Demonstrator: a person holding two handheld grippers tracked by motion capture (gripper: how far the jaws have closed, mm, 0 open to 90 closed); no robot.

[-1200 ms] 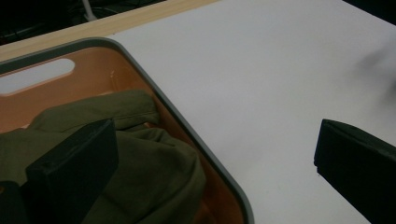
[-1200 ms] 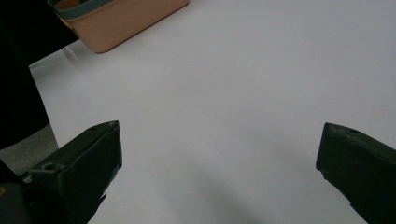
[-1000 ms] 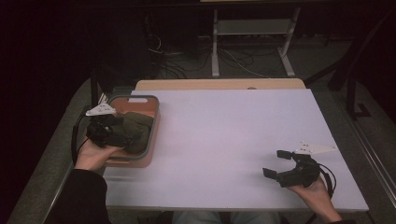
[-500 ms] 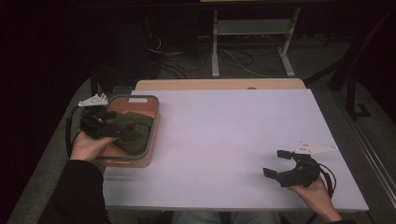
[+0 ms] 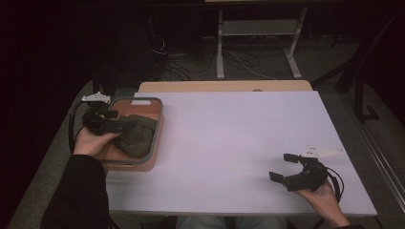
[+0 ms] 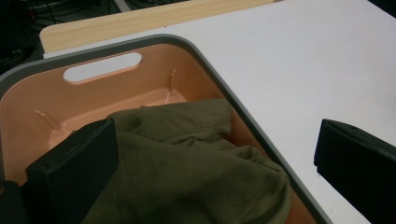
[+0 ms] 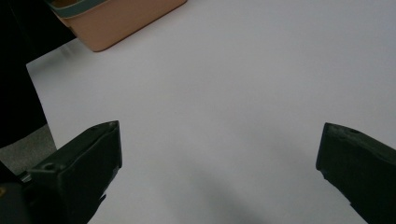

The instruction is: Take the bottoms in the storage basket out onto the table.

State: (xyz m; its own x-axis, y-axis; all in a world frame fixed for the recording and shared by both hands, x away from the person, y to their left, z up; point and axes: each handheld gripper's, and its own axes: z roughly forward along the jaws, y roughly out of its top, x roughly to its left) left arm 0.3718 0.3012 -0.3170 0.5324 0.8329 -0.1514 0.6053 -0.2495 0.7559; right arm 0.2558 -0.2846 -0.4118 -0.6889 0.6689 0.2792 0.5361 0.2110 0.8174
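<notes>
One olive garment (image 6: pixel 196 172) is seen lying in one orange bin (image 6: pixel 42 100), just beyond the wide-open, empty fingers of the left gripper (image 6: pixel 210 177). The right gripper (image 5: pixel 285 169) is held wide open and empty over the bare desk (image 5: pixel 229 138).

This looks like a lab or test room set up for recording, not a home. A plain white desk (image 5: pixel 229 143) stands on grey carpet (image 5: pixel 382 157) in dim light, and loose cables (image 5: pixel 191 62) trail over the floor behind it around the metal legs of a stand (image 5: pixel 258 47). The person's hands hold cabled tongs (image 5: pixel 285 169), which fits an experiment setup.
</notes>
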